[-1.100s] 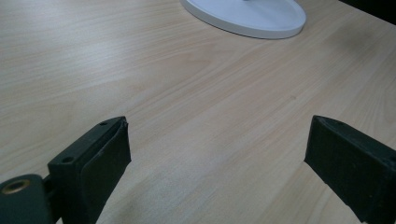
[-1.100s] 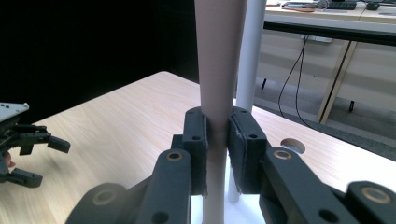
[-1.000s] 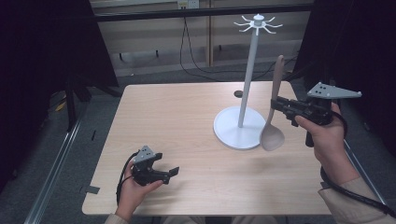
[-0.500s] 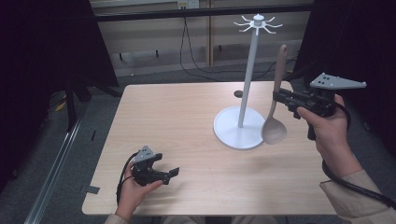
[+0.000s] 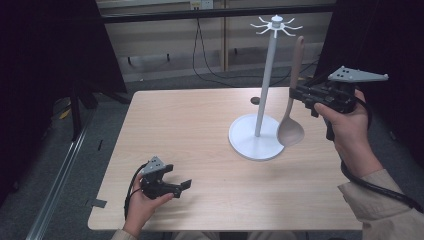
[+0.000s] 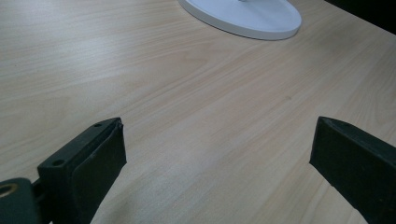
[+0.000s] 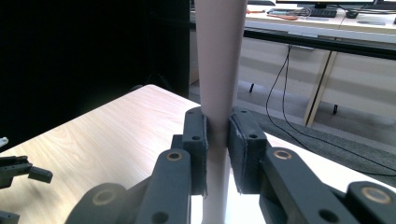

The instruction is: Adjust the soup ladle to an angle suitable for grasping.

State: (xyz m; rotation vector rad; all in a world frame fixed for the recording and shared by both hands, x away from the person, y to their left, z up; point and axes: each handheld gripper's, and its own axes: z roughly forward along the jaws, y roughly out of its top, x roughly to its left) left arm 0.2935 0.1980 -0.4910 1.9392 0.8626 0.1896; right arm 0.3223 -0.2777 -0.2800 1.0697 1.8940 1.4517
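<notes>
No readable text in any view

No letters, labels, brand marks, numbers or signs can be made out on any surface in the high view or in the two gripper views; whatever might be printed on the far items at the back is too small and blurred to read.

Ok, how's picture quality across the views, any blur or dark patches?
High view: sharp on the table, both sides black. Right gripper view: the spoon handle is close and soft, left background dark. Left gripper view: evenly lit, the jaws slightly soft.
</notes>
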